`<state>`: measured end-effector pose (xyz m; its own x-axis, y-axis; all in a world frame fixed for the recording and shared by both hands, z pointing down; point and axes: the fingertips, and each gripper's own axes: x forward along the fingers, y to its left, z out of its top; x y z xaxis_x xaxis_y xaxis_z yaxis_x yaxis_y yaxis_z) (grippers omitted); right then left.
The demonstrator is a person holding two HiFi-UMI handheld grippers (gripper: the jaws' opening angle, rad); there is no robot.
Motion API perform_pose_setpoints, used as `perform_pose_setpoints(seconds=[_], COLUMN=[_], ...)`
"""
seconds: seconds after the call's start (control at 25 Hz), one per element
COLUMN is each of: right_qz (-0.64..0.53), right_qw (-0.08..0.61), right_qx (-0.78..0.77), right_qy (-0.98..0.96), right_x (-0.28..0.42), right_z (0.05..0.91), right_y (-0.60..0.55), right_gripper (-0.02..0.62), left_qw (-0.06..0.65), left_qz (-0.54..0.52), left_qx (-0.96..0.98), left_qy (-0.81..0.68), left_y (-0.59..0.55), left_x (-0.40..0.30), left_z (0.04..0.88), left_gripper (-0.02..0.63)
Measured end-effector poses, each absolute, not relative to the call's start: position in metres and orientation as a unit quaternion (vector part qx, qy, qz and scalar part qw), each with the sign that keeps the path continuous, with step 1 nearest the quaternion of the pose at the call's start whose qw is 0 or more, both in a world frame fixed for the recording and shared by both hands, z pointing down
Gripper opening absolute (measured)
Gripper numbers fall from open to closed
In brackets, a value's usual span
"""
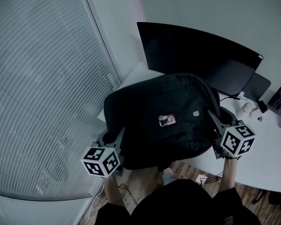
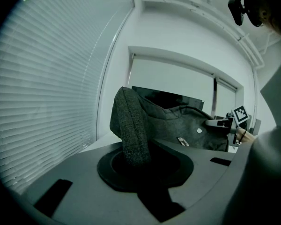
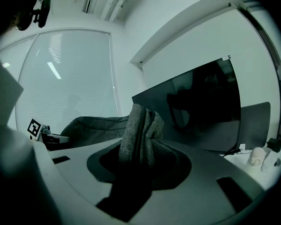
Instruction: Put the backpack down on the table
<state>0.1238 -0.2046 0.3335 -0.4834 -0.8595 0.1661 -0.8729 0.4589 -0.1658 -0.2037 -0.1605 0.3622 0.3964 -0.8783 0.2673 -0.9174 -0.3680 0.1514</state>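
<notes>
My left gripper (image 1: 118, 137) is clamped on a fold of grey fabric at the left side of the backpack (image 1: 164, 102). My right gripper (image 1: 215, 121) pinches a bunched fold on its right side. The backpack spans between them over the near corner of the white table (image 1: 257, 172), in front of a dark curved monitor (image 1: 196, 50). Window blinds (image 1: 37, 78) are on the left.
</notes>
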Motion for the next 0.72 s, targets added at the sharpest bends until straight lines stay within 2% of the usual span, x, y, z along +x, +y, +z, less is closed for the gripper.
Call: perform_pose_setpoints(seconds=[0.72], right_qz=[0.161], right_qw=[0.057], right_qx=[0.504], right_qy=[-0.847], right_x=[0.128], right_z=[0.392], right_y=[-0.318], right_gripper=[0.135], left_qw=[0.184], left_qz=[0.100], left_qx=[0.807], left_qy=[-0.552], left_y=[-0.268], left_x=[-0.199], left_z=[0.415], left_gripper=[0.080])
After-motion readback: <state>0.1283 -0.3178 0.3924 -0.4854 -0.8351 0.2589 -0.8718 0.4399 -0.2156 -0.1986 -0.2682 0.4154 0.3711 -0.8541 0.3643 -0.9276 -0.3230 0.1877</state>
